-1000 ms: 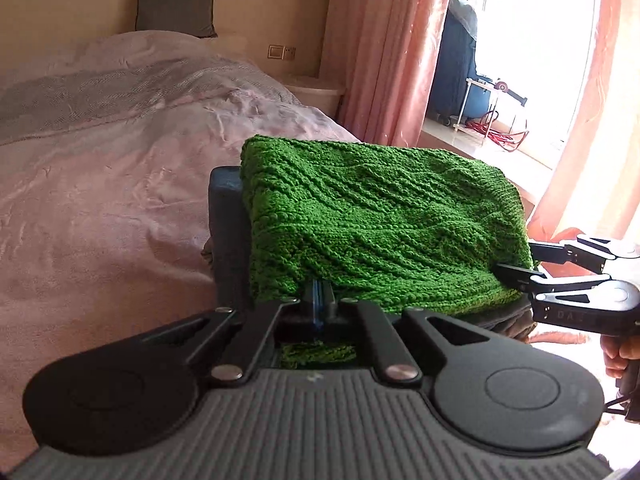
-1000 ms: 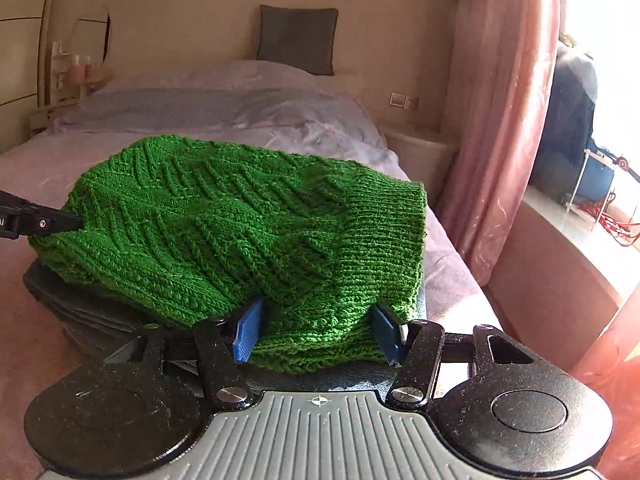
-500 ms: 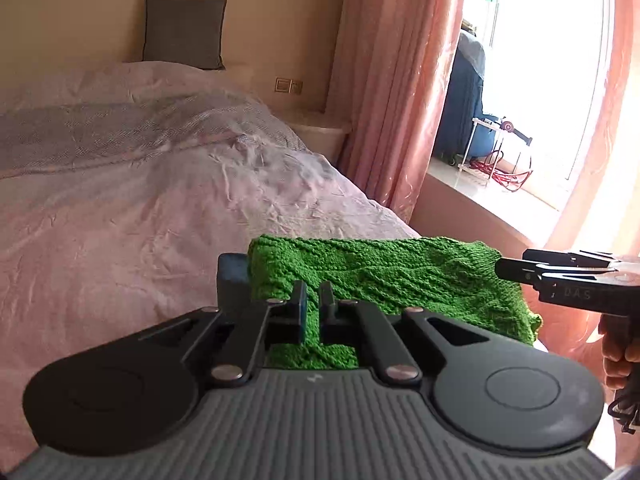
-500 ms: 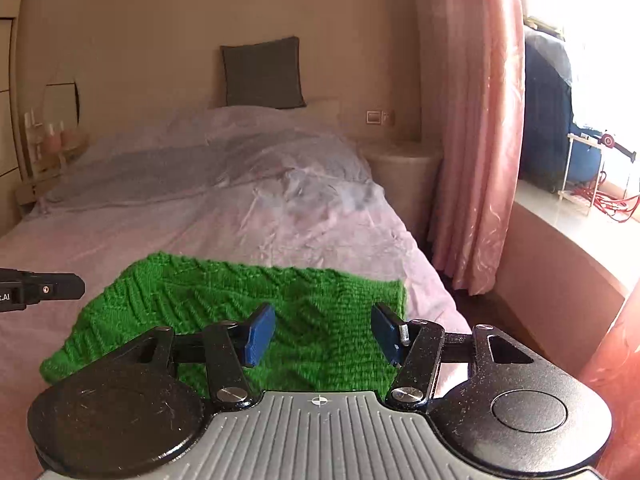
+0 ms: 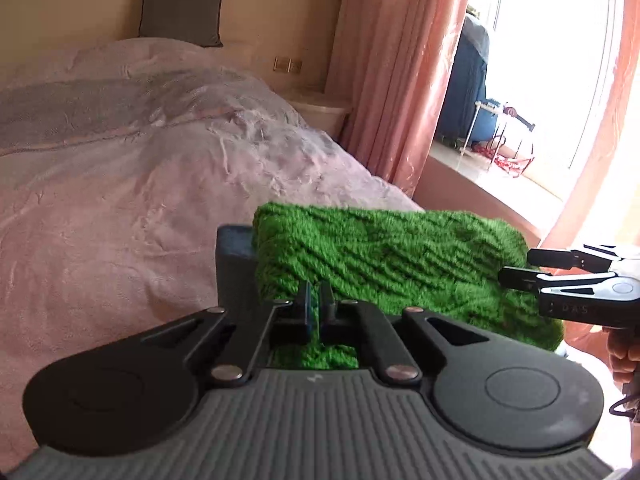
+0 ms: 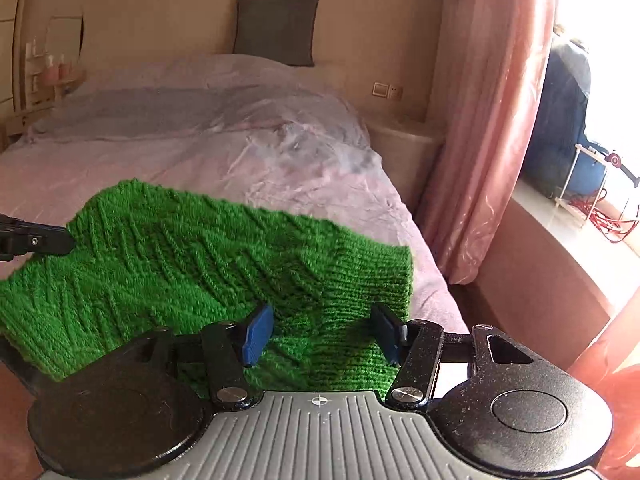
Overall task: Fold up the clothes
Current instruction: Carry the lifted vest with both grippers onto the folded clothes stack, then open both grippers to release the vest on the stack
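Place: a home bedroom
Evidence: made bed, grey pillow against the wall, pink curtains, nightstand

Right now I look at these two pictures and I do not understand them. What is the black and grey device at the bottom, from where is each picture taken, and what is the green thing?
There is no robot here. A person holds a gripper tool in each hand, and each tool has a camera that looks along its jaws. One picture comes from the left gripper, the other from the right gripper. The black and grey shape at the bottom is the tool itself. A green knitted garment lies on a pink bed, over something dark blue. The left jaws are nearly closed and seem to pinch the knit's edge. The right jaws stand wide open above it and hold nothing.
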{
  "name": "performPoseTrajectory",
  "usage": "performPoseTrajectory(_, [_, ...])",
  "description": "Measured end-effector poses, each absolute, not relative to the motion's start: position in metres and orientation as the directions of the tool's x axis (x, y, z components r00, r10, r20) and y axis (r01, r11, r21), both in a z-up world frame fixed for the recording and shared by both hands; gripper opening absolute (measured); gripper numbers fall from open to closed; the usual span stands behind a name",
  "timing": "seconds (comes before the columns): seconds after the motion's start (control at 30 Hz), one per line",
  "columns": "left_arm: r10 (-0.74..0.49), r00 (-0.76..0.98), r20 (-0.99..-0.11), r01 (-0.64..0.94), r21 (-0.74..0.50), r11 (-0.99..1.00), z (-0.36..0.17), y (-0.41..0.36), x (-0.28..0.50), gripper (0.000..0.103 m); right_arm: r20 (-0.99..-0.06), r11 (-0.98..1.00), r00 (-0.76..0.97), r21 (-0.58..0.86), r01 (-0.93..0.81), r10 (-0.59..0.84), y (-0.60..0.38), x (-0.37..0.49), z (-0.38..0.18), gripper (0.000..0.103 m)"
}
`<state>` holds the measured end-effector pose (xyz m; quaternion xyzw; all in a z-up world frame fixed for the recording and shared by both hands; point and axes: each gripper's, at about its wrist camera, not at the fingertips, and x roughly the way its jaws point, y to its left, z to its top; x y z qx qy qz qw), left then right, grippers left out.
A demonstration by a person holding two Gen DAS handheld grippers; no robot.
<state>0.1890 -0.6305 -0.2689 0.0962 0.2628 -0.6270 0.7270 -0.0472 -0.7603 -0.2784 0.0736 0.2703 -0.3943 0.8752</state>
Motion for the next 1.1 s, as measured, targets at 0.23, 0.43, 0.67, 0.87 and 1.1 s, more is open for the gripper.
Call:
performPoseTrajectory(0.23, [-0.842,0.083,-0.533,0.978,-0.121,0.173,-0.261,-0.681,0.203,0.003,-0.497,0.65,0.561,-0.008,0.76,-0.662,-0.801,-0.023,-0.256,0.057])
performPoseTrajectory(0.43, [-0.816,0.103,-0.569,0.976,-0.101,0.193,-0.291,-0.691,0.202,0.004,-0.581,0.629,0.516,0.008,0.777,-0.629,-0.825,-0.014,-0.284,0.051])
performPoseTrajectory(0.67, [-0.815,0.135,-0.563,0.965,-0.113,0.237,-0.266,-0.657,0.185,0.004,-0.54,0.637,0.547,0.026,0.771,-0.64,-0.797,-0.042,-0.269,0.051])
performPoseTrajectory(0.87, [-0.789,0.153,-0.595,0.955,-0.117,0.273,-0.257,-0.6,0.145,0.007,-0.525,0.662,0.574,0.027,0.749,-0.628,-0.727,-0.071,-0.258,0.051])
performPoseTrajectory(1.1, [-0.726,0.21,-0.656,0.949,-0.044,0.313,-0.272,-0.597,0.12,0.011,-0.628,0.677,0.507,-0.043,0.735,-0.59,-0.712,-0.057,-0.293,0.052])
